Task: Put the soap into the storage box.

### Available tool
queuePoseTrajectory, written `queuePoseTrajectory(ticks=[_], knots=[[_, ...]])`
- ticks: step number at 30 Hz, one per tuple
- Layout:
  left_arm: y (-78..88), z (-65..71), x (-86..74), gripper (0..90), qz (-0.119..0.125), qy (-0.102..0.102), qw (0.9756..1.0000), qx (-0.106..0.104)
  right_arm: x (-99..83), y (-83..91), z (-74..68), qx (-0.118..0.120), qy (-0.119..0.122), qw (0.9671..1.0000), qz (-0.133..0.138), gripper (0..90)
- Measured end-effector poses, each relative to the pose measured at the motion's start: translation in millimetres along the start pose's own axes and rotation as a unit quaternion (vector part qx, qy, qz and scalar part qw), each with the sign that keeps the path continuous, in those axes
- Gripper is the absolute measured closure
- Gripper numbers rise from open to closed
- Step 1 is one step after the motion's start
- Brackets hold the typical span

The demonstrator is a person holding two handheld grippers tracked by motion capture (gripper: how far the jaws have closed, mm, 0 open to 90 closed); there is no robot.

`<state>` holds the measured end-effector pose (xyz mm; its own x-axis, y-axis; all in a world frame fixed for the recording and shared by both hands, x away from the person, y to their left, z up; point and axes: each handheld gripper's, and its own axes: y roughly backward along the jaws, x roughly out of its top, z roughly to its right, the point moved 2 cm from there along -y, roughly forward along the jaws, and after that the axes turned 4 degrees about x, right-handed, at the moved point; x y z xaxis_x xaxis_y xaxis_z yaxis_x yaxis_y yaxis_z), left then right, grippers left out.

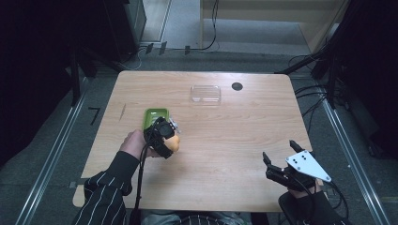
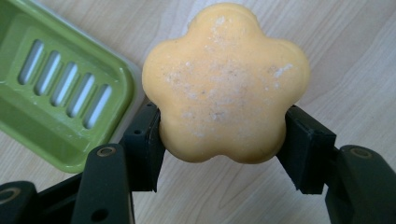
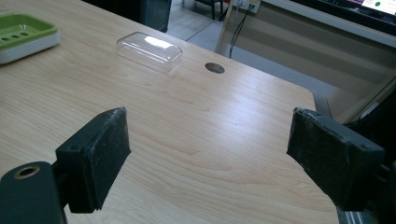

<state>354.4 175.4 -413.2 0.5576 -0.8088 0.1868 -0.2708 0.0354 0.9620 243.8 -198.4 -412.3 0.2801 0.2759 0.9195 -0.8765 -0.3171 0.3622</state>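
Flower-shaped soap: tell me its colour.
Pale orange soap, speckled white; the left gripper view shows it best.

Orange flower-shaped soap (image 2: 226, 84) with pale speckles, green slotted soap dish (image 2: 56, 88), clear lid (image 3: 149, 50), light woodgrain table (image 3: 210, 135), my 2 black-padded grippers, striped sleeve (image 1: 105, 197).

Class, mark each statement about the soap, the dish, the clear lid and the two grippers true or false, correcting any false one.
1. The left gripper grips the flower-shaped soap. True.
2. The soap lies inside the green soap dish. False: it is held beside the dish.
3. The right gripper holds the clear lid. False: its jaws are open and empty; the lid rests on the table.
4. The dish has slots in its base. True.
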Motion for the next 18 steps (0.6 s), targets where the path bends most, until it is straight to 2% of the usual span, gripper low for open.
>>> queuePoseTrajectory(ticks=[18], knots=[[0.2,-22.9,-3.6,39.7,0.002,0.023,0.9997,0.009,0.5,-0.6,-1.0,0.002,0.002,1.0,0.0,13.4]])
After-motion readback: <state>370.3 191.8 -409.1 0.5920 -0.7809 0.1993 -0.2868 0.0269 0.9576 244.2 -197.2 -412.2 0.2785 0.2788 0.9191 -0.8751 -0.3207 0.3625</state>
